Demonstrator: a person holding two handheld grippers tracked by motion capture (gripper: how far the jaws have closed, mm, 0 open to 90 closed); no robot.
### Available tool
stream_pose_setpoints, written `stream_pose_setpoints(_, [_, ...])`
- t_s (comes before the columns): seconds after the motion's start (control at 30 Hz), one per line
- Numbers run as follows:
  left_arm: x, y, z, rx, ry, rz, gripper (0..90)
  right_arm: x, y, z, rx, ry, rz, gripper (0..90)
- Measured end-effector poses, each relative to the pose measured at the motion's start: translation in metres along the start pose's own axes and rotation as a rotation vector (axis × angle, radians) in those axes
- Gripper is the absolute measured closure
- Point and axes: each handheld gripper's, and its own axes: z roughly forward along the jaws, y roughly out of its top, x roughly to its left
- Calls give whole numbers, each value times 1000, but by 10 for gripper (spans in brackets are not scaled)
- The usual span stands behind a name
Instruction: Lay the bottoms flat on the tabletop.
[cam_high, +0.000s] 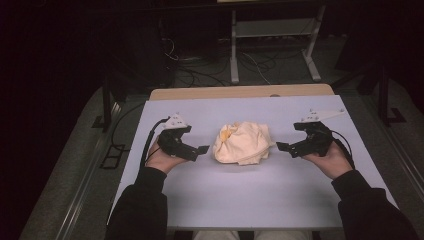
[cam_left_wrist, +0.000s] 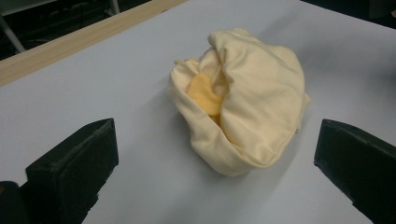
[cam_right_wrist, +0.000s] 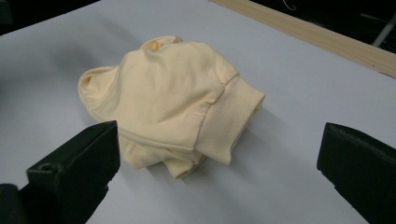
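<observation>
Counter (cam_high: 250, 195): covered by a pale, bluish-white sheet, smooth and flat. Along the far edge a strip of light wood (cam_high: 240, 92) is exposed beyond the sheet; the same strip appears as a tan band in the left gripper view (cam_left_wrist: 70, 42) and in the right gripper view (cam_right_wrist: 317, 35).

Beyond the counter: a white metal frame (cam_high: 272, 45) stands on the floor, with two legs and a crossbar. Loose dark cables (cam_high: 210, 70) lie tangled on the floor around its feet. A dark stand (cam_high: 106, 107) stands at the counter's far left corner. The surroundings are dim; further detail cannot be made out.
</observation>
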Motion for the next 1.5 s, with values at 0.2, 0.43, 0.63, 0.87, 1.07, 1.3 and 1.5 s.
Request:
stream_pose_setpoints(0.2, [6,6,6,21,2,13,0,-3,7,7,13,2,7,0])
stream_pose_setpoints(0.43, [14,7,11,-2,12,-8,0,-5,14,16,18,9,9,0])
stream_pose_setpoints(0.63, [20,6,19,-23,13,-39,0,-6,18,24,19,7,3,0])
stream_pose_setpoints(0.87, [29,1,29,-26,22,-71,0,-7,19,38,10,13,19,0])
stream_pose_setpoints(1.07, [37,-4,38,-5,24,-105,0,-5,15,52,49,24,19,0])
stream_pose_setpoints(1.3, [39,-9,54,-11,14,-126,0,-4,11,65,69,43,35,0])
stream_pose_setpoints(1.5, [41,-12,65,-24,-5,-149,0,-4,6,74,86,61,51,0])
